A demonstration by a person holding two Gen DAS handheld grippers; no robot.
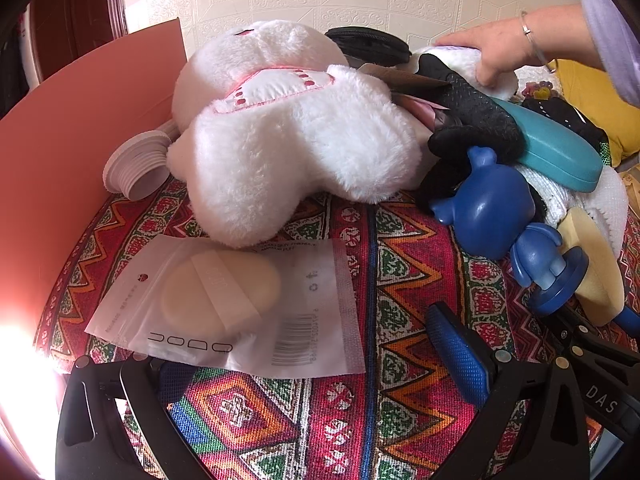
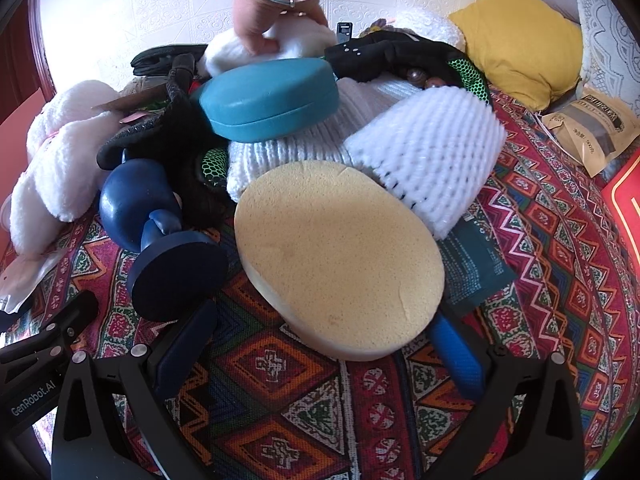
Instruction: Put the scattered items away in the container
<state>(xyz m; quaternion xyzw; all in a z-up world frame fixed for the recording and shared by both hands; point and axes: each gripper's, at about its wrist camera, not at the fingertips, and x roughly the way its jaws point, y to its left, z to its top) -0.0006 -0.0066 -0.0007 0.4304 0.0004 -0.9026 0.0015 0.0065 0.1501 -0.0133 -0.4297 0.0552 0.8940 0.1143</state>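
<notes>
A pile lies on the patterned cloth [image 1: 360,400]. A white plush toy [image 1: 288,136] is at centre, with a bagged powder puff [image 1: 224,300] in front of it. My left gripper [image 1: 304,344] is open just before the bag, whose near edge covers the left fingertip. A blue figurine [image 2: 152,216], a teal case [image 2: 272,96], black gloves [image 2: 160,132], white knit pieces [image 2: 432,152] and a yellow sponge [image 2: 340,260] are heaped together. My right gripper [image 2: 322,316] is open, with the sponge's near edge between its fingers. I cannot tell which thing is the container.
A person's bare hand [image 2: 264,20] with a bracelet presses on white plush at the back of the pile. A pink board [image 1: 60,152] stands at the left beside a white threaded cap [image 1: 136,168]. A yellow cushion [image 2: 520,40], a paper pouch [image 2: 592,128] and a red box [image 2: 628,208] are on the right.
</notes>
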